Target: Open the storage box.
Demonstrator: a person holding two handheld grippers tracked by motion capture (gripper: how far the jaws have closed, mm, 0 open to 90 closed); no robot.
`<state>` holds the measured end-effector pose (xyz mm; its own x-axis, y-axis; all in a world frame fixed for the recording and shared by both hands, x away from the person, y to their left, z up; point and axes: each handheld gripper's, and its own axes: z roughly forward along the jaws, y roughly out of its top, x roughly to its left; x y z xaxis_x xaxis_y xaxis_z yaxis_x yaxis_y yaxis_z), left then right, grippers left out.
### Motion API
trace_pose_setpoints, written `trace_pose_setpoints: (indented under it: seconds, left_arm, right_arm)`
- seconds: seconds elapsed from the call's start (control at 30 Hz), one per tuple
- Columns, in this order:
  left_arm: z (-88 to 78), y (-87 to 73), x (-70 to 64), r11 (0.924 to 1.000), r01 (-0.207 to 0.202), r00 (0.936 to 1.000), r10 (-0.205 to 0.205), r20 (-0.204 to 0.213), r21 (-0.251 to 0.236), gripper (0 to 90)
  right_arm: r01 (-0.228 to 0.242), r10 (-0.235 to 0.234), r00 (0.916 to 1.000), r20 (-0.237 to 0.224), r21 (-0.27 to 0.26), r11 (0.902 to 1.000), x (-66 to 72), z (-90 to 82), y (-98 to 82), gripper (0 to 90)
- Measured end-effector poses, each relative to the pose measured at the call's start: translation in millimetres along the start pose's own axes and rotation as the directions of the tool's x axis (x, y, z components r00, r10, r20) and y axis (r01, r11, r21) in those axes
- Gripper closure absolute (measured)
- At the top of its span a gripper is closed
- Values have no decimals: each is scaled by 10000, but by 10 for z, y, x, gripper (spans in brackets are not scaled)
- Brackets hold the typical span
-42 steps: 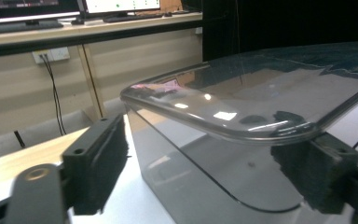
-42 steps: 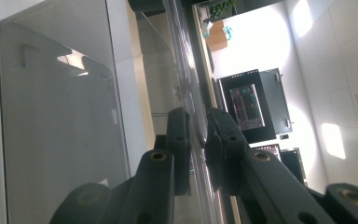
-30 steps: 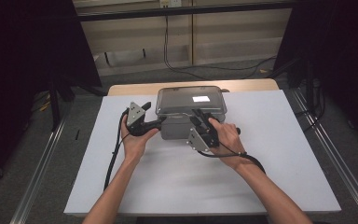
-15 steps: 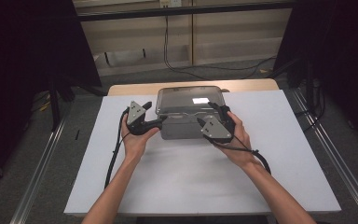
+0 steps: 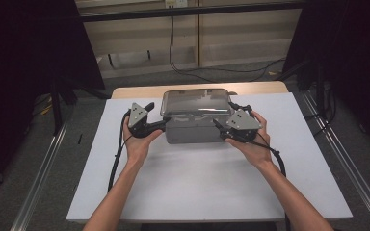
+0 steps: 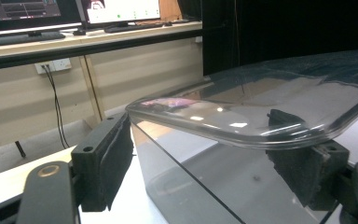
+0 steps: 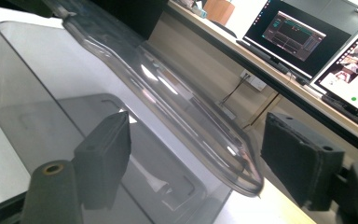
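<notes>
A smoky grey see-through box (image 5: 192,132) with a clear lid (image 5: 195,100) stands at the back middle of the white table (image 5: 197,187). My left gripper (image 5: 161,124) rests at the box's left end, held in a hand. In the left gripper view its jaws (image 6: 203,142) stand apart, astride a corner of the box (image 6: 205,186) under the lid's rim (image 6: 261,102). My right gripper (image 5: 219,127) is at the box's right end. Its jaws (image 7: 200,144) have just been opening. They straddle the lid's corner (image 7: 168,88) with gaps on both sides.
A wooden table edge (image 5: 139,91) runs behind the white sheet. Metal rails (image 5: 43,168) flank the table on the floor. Cables (image 5: 120,154) trail from both grippers along the forearms. Monitors (image 7: 298,32) and a wall socket (image 6: 51,66) lie beyond the box.
My right hand has moved from the front of the box rightwards to its right end, and its jaws have spread. The left hand and the box have stayed put.
</notes>
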<state>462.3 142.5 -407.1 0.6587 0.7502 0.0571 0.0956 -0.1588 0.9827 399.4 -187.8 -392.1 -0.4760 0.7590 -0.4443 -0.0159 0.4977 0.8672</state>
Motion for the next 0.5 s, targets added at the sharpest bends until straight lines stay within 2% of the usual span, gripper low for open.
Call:
trace_pose_setpoints:
  seconds: [0.17, 0.43, 0.5]
  left_arm:
    - [0, 33, 15, 10000, -63, 10000, 64, 52, -42, 233]
    - [7, 65, 38, 9996, -274, 9995, 275, 135, -54, 233]
    - [10, 68, 51, 9998, -189, 9997, 190, 147, -98, 231]
  right_arm:
    - [-526, 522, 9984, -231, -165, 9985, -68, 18, -33, 255]
    - [-942, 936, 9940, -568, -67, 9955, -162, 72, -69, 254]
    - [-1057, 1050, 9927, -599, -90, 9944, -188, 80, -73, 258]
